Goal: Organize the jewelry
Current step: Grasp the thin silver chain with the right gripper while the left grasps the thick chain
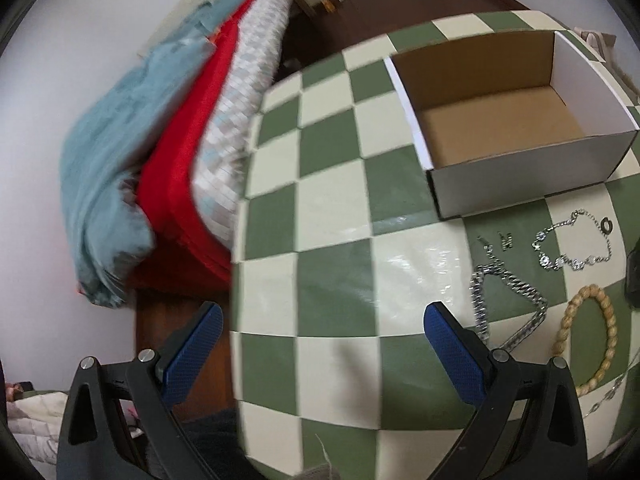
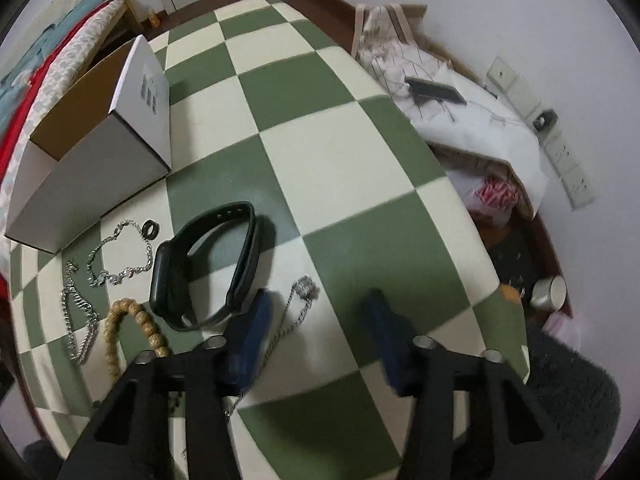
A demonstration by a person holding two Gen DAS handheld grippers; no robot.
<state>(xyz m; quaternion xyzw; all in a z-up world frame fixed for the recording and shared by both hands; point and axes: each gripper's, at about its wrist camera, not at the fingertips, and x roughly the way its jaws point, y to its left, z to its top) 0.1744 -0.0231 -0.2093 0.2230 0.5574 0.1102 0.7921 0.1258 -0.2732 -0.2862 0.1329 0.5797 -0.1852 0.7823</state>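
Lay scattered near the desk's front edge, just before the box (image 1: 516, 120): a thin silver bracelet (image 1: 576, 244) of fine links looped beside a small black ring (image 1: 607, 226); a heavy curb chain (image 1: 504, 304), flat-linked and shiny; a bead bracelet (image 1: 588, 340) of pale wooden ovals; a small silver charm (image 1: 506, 241). Sat close to the right of these a black watch (image 2: 200, 268), smooth rubbery strap curled into an open loop, its band just beside the right claw's left pad. Trailed from a glittering pendant (image 2: 306, 288) a fine necklace chain, running down under that left pad.

Stood open-topped, the box: white card outside, brown card inside, rectangular, nothing seen in it.

Hovered over the desk (image 1: 320, 220), the left claw (image 1: 324, 320), blue textured pads spread wide, released, nothing between them. Pointed steeply down, the right claw (image 2: 316, 316), blurred, pads partly apart over bare cloth, grasping nothing.

Covered in glossy green-and-cream checked cloth, the desk. Piled at the left a bed (image 1: 224, 120) with teal, red and patterned bedding.
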